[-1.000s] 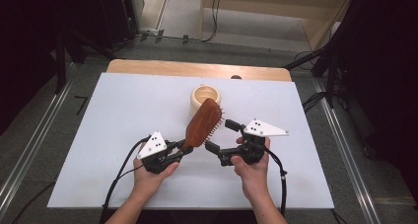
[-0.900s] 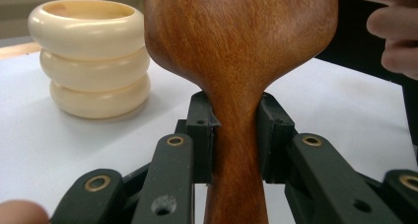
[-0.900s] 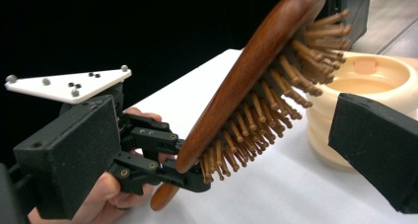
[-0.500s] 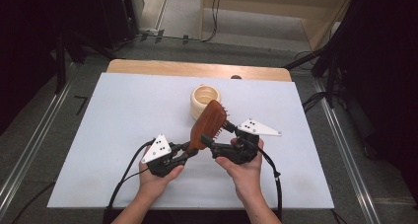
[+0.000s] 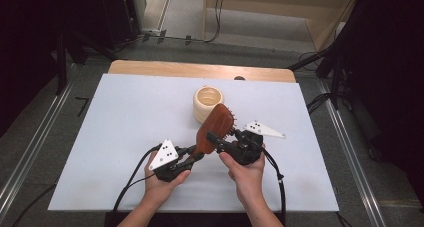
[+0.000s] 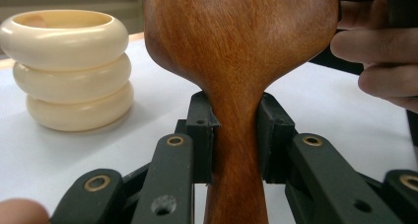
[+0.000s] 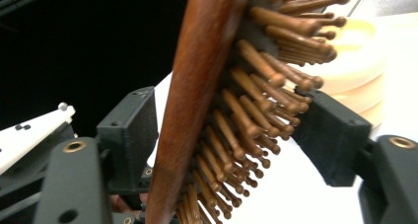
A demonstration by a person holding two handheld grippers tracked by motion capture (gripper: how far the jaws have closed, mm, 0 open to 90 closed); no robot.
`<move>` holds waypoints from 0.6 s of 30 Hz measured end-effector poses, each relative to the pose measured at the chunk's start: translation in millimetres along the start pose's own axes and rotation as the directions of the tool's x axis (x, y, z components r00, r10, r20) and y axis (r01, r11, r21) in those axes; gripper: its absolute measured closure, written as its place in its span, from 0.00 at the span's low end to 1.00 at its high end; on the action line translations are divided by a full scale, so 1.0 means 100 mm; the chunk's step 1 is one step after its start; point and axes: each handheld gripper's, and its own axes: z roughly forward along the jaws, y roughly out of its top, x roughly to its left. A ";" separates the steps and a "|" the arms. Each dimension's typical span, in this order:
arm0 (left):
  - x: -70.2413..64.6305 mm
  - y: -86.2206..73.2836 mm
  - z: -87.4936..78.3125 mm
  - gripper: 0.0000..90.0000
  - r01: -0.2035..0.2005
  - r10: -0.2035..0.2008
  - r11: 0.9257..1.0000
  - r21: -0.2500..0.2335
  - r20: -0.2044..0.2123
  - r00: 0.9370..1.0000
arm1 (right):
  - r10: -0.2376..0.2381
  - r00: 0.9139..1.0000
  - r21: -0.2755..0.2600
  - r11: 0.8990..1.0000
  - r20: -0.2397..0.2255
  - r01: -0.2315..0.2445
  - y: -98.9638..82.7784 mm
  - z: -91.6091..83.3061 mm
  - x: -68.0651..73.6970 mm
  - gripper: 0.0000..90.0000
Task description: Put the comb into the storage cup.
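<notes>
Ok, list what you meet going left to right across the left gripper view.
Stacked cream rings → left gripper, its jaws shut on the neck of the wooden hairbrush → fingers of the person's other hand at the right edge.

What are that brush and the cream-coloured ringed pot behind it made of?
The brush looks like reddish-brown wood with a smooth sheen: grain streaks show on its back, and its pins look wooden too. The pot is matte cream, perhaps ceramic or plastic; the pictures leave that open.

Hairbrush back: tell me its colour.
The hairbrush back is reddish-brown wood with visible grain, seen best in the left gripper view.
</notes>
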 end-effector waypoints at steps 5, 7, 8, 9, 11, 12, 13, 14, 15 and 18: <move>-0.04 -0.01 0.02 0.80 -0.018 0.018 1.000 -0.004 -0.013 1.000 | 0.032 0.999 0.005 0.999 -0.014 -0.032 0.00 0.01 -0.03 0.31; -0.04 -0.02 0.03 0.80 -0.019 0.019 1.000 -0.006 -0.014 1.000 | 0.036 0.999 0.003 0.999 -0.005 -0.036 -0.01 0.02 -0.03 0.36; -0.05 -0.02 0.03 0.80 -0.022 0.022 1.000 -0.003 -0.019 1.000 | 0.039 0.999 0.000 0.999 -0.005 -0.039 -0.01 0.02 -0.04 0.36; -0.06 -0.02 0.03 0.80 -0.027 0.027 1.000 -0.002 -0.023 0.999 | 0.064 0.998 0.000 0.998 -0.014 -0.064 -0.02 0.02 -0.06 0.37; -0.09 -0.03 0.04 0.80 -0.057 0.057 0.998 0.008 -0.045 0.997 | 0.082 0.997 0.003 0.997 -0.013 -0.082 -0.03 0.03 -0.07 0.38; -0.09 -0.03 0.04 0.80 -0.057 0.057 0.998 0.008 -0.045 0.997 | 0.086 0.996 0.005 0.996 -0.015 -0.086 -0.04 0.03 -0.08 0.39; -0.11 -0.04 0.05 0.80 -0.070 0.070 0.998 0.010 -0.057 0.996 | 0.098 0.995 0.004 0.995 -0.020 -0.098 -0.05 0.04 -0.08 0.40; -0.11 -0.04 0.05 0.80 -0.068 0.068 0.998 0.011 -0.056 0.996 | 0.109 0.994 0.002 0.994 -0.025 -0.109 -0.05 0.03 -0.09 0.42; -0.11 -0.04 0.05 0.80 -0.068 0.068 0.998 0.011 -0.056 0.996 | 0.109 0.994 0.002 0.994 -0.025 -0.109 -0.05 0.03 -0.09 0.42; -0.12 -0.03 0.06 0.79 -0.066 0.066 0.998 0.008 -0.046 0.997 | 0.146 0.987 -0.001 0.989 -0.069 -0.146 -0.07 0.01 -0.12 0.50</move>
